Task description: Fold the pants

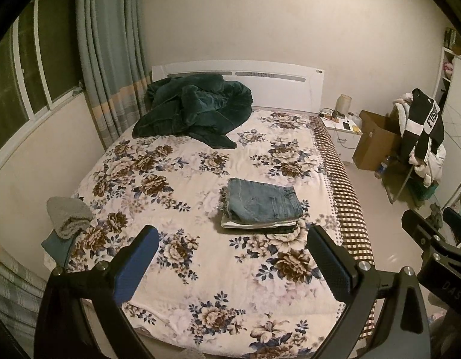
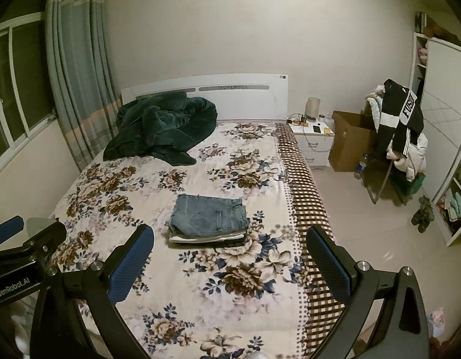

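Folded blue jeans [image 1: 262, 202] lie on top of a small stack of folded clothes in the middle of the floral bed [image 1: 176, 179]. The stack also shows in the right wrist view [image 2: 211, 217]. My left gripper [image 1: 230, 257] is open and empty, held above the foot of the bed, short of the stack. My right gripper [image 2: 229, 257] is open and empty too, at about the same distance from it. The right gripper's body shows at the right edge of the left wrist view [image 1: 434, 245]; the left gripper's body shows at the left edge of the right wrist view [image 2: 24, 248].
A dark green blanket [image 1: 194, 107] is heaped at the head of the bed. Grey and teal clothes [image 1: 67, 218] sit at the bed's left edge. A nightstand [image 2: 315, 137], a cardboard box [image 2: 350, 140] and a chair piled with clothes [image 2: 401, 131] stand to the right.
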### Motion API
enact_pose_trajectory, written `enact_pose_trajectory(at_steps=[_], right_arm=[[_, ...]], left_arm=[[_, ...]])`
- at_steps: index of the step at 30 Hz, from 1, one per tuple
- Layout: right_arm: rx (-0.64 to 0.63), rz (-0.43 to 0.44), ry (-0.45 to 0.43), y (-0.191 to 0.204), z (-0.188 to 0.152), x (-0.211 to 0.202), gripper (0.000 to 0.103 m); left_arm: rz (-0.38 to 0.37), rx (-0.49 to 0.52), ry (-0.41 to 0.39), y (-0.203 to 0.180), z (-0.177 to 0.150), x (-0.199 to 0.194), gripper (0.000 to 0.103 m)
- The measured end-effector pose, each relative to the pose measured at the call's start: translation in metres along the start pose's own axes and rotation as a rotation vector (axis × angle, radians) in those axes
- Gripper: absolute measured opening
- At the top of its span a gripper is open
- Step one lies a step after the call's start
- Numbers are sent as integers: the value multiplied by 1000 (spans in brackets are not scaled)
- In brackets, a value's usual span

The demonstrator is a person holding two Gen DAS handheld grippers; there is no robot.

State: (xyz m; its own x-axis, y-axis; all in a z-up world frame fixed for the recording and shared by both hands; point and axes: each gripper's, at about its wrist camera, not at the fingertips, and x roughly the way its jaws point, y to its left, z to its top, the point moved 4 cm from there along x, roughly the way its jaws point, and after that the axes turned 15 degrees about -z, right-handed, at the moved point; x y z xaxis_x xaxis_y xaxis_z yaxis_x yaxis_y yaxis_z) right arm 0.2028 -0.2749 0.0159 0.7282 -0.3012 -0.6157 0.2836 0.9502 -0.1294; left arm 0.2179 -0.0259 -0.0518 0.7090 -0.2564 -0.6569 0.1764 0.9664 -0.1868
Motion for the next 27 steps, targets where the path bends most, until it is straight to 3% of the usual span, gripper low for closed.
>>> enact_pose_trajectory(at_steps=[27], right_arm=[[-4, 2, 20, 3, -5, 0, 103]], left_arm=[[-13, 6, 7, -7, -8, -10, 101]])
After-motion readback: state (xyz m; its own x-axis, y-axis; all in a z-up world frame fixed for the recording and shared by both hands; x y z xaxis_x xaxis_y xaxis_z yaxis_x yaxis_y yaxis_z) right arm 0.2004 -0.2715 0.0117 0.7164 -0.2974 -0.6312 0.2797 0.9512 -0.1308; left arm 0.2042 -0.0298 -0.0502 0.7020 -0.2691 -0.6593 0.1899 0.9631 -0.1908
